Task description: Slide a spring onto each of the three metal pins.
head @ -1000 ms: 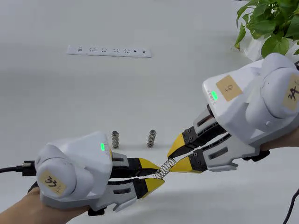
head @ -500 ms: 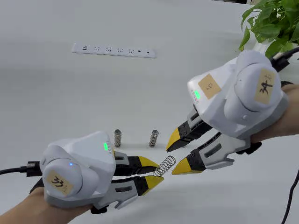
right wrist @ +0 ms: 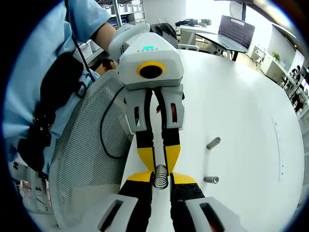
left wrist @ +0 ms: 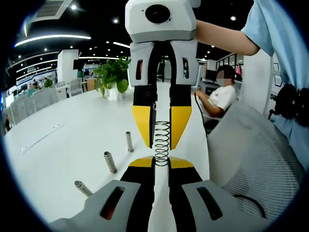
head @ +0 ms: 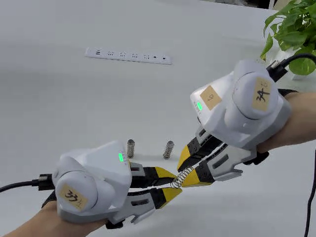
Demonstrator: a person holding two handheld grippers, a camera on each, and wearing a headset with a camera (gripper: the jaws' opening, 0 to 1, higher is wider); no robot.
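Spring (head: 183, 174) is clamped at opposite ends by the left gripper (head: 176, 182) and right gripper (head: 181, 177), both closed onto it.

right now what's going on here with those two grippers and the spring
A person holds a hand-held gripper in each hand. The left hand-held gripper is shut on one end of a spring; the right hand-held gripper has its jaws either side of the other end, grip unclear. Two other springs stand upright on the table.
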